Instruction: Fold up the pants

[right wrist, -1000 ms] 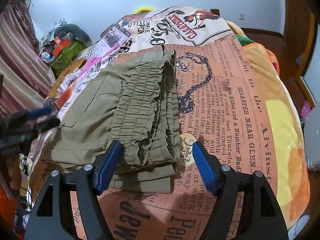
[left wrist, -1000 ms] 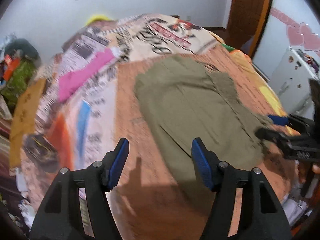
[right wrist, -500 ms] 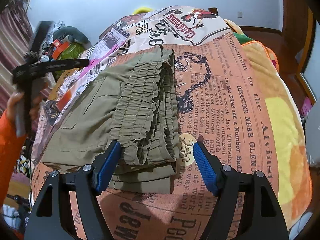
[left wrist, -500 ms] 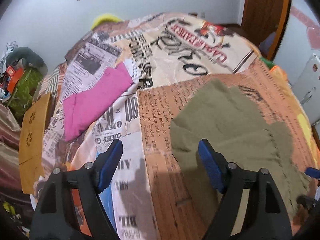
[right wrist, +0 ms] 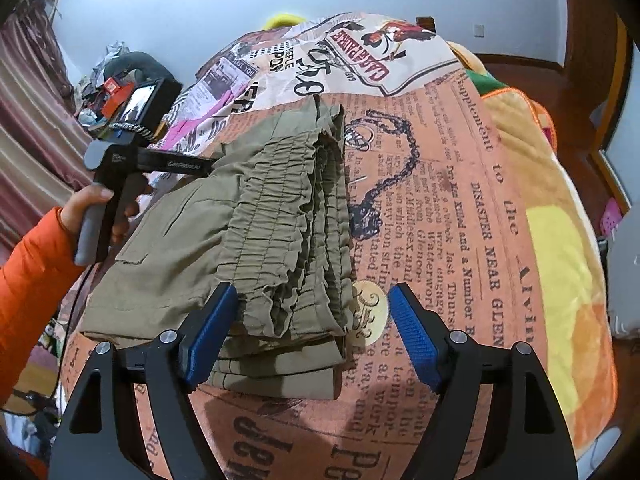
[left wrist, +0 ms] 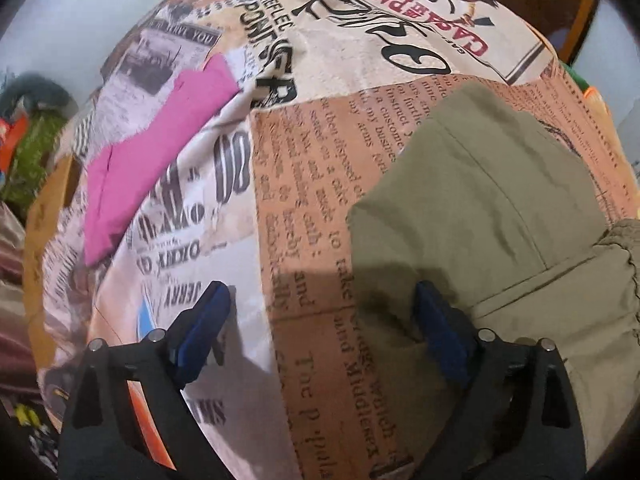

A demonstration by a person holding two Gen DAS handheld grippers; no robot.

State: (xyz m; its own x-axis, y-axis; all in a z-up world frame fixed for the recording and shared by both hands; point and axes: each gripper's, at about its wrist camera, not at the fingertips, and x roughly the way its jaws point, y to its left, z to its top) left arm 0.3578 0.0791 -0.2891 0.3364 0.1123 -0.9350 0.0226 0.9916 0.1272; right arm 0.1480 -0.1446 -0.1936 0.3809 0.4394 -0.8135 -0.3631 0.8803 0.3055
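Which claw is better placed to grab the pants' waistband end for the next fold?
Right, probably. The right claw stands open right at the pants' gathered waistband, while the left claw straddles their far plain edge, mostly over blanket.

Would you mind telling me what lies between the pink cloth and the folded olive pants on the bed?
Only bare newspaper-print bedspread separates the pink cloth from the pants; the left wrist view shows it.

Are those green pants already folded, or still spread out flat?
Folded. The pants lie in stacked layers on the bedspread, the ruffled waistband doubled over.
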